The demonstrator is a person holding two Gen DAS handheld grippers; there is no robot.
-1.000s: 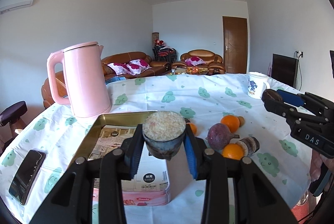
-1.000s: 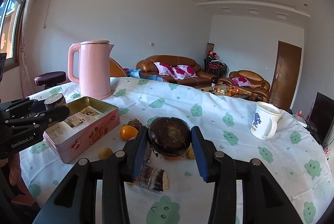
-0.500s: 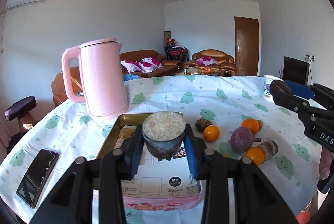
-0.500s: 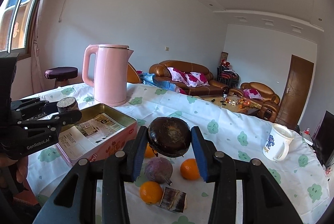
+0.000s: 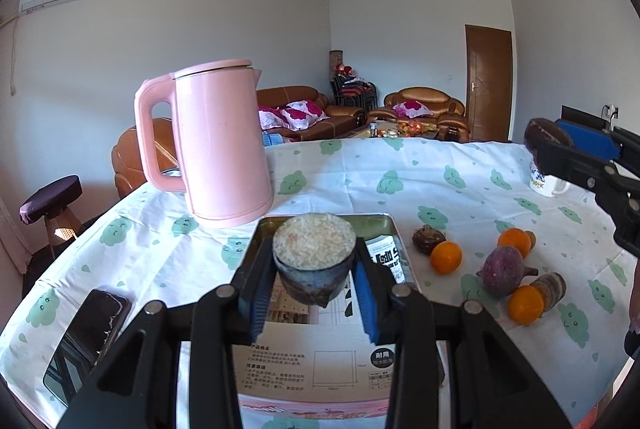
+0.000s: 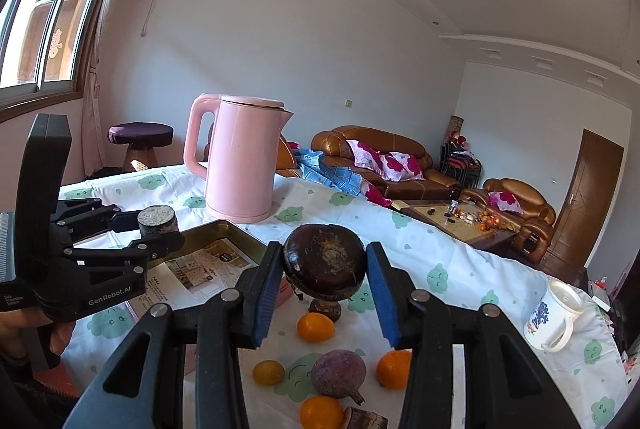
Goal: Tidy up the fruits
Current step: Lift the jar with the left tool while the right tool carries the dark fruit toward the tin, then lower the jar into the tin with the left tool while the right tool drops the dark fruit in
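Two grippers, each loaded, above a cloth-covered table. In the left wrist view the left gripper [image 5: 314, 279], at lower centre, is clamped on a short dark root piece [image 5: 314, 261] with a pale grainy cut face turned up; it hangs over the near end of the open pink tin [image 5: 320, 377], whose paper-lined floor fills the lower centre. In the right wrist view the right gripper [image 6: 325, 271] grips a dark rounded tuber [image 6: 325, 261] at centre frame, above the loose fruit: oranges [image 6: 316, 327], a purple fruit [image 6: 338, 373] and a smaller dark lump, possibly another root, half hidden behind the tuber. Risks: both pieces are held by curved sides, so either may twist or slip out; released from this height, the root piece could bounce off the tin's rim; the pink kettle [image 5: 218, 145], just behind the tin, could be knocked by a forward swing.
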